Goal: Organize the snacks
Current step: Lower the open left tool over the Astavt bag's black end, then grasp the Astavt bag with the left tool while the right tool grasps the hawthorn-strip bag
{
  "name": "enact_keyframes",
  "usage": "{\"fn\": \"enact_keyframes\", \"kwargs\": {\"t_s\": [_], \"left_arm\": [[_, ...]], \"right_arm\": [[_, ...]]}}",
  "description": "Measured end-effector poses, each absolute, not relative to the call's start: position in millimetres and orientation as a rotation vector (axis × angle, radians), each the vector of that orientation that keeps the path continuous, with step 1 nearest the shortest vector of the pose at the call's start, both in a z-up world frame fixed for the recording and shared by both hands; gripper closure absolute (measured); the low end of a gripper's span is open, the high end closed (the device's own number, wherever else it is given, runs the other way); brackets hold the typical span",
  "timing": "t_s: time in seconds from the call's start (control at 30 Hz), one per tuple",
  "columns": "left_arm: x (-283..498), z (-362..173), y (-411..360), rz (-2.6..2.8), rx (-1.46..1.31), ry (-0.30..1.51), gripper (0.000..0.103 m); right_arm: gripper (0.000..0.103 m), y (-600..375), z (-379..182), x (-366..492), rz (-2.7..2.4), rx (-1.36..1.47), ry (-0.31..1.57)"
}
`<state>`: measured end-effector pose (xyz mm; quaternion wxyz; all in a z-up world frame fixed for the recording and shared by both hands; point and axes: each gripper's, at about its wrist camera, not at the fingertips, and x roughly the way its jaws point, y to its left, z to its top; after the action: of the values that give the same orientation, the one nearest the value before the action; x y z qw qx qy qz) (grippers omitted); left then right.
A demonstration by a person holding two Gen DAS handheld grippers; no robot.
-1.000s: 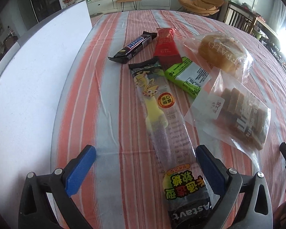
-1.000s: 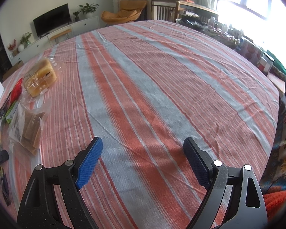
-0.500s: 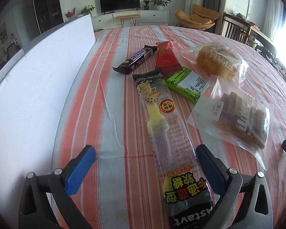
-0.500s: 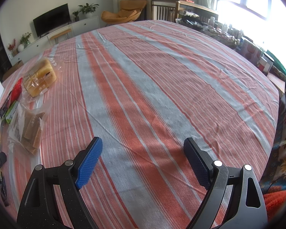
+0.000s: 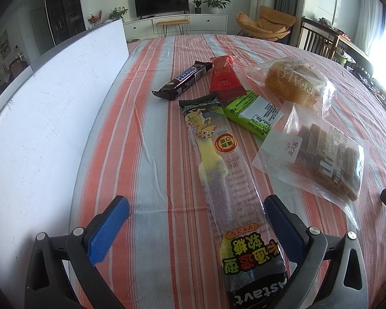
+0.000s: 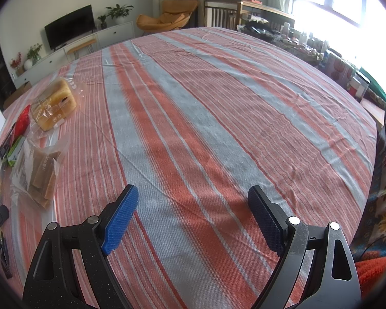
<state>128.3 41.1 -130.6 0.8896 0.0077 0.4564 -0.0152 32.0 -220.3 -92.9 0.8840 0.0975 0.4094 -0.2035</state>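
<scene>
Left gripper (image 5: 195, 206) hovering low at the near edge of the striped tablecloth (image 5: 146, 118), claw spread wide and holding nothing; the long gummy candy packet (image 5: 218, 159) lying lengthwise between the blue pads (image 5: 108, 229), its near end passing just inside the right pad; no contact that I can make out.

Best approach, as I judge it: centring the claw across the packet's narrow width, coming down near its middle so it is not drooping, and closing gently since the film looks slippery and the candy soft.

Just right of it, a clear bag of brown cake slices (image 5: 321, 154); beyond, a green wrapper (image 5: 252, 113) tucked partly under a red packet (image 5: 225, 77); a Snickers bar (image 5: 184, 79) lying aslant to the left of that; a bagged bun (image 5: 293, 82) at far right. A white board (image 5: 46, 108) standing along the left side, well apart from the snacks.

Right gripper (image 6: 193, 216) hanging over bare cloth on the right, tilted slightly downward, claw likewise wide open and empty; snacks sitting far to its left; appearing idle for now.
</scene>
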Motion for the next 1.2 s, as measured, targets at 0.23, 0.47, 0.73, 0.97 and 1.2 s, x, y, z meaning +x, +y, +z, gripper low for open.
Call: {"fn": "enact_keyframes", "kwargs": {"t_s": [0.23, 0.47, 0.73, 0.97, 1.2], "left_arm": [[128.3, -130.1, 40.9, -0.032, 0.016, 0.948, 0.0], [128.4, -129.8, 40.8, -0.032, 0.016, 0.948, 0.0], [128.3, -130.7, 41.2, -0.032, 0.016, 0.948, 0.0], [128.3, -130.7, 41.2, -0.033, 0.016, 0.948, 0.0], [128.3, -130.1, 40.9, -0.033, 0.016, 0.948, 0.0]], "right_arm": [[0.013, -220.0, -93.0, 31.8, -0.424, 0.203, 0.852], [0.013, -220.0, -92.9, 31.9, -0.424, 0.203, 0.852], [0.013, -220.0, -92.9, 31.8, -0.422, 0.204, 0.852], [0.013, -219.1, -93.9, 31.0, -0.416, 0.21, 0.848], [0.014, -196.1, -62.6, 46.6, -0.203, 0.252, 0.823]]}}
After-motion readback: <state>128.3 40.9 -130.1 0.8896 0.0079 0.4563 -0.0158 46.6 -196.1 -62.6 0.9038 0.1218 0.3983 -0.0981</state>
